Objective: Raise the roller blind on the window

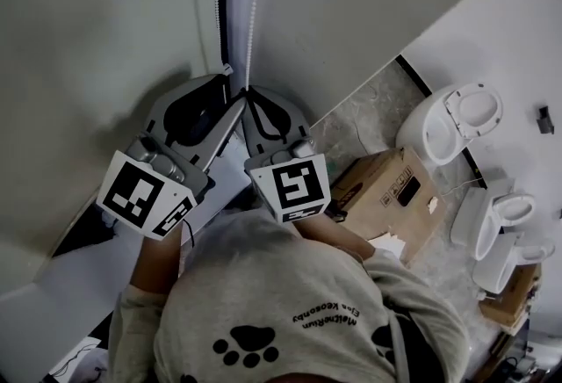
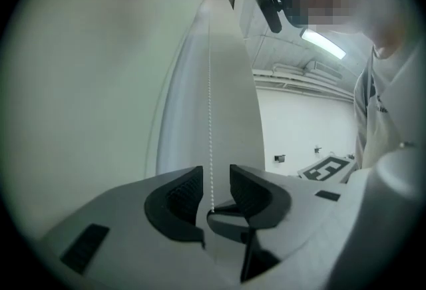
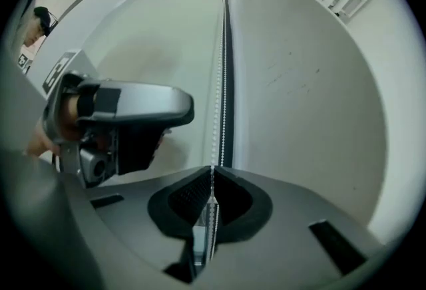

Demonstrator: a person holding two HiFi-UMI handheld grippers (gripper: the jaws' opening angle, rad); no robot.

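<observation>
Right gripper (image 3: 212,174) alone pinches the bead chain (image 2: 210,116), left gripper (image 2: 214,179) stands wide around it, so the chain may slip.

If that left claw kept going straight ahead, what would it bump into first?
Probably the bead chain hanging between the left gripper's open jaws; behind it stands a pale panel, depth unclear.

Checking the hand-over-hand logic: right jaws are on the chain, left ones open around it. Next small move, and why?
Probably pull the right gripper down a short way. Its jaws are pinched on the chain, while the left gripper stands open with the chain between its jaws, untouched. So only the right can haul at this moment, and the open left lets the chain run.
</observation>
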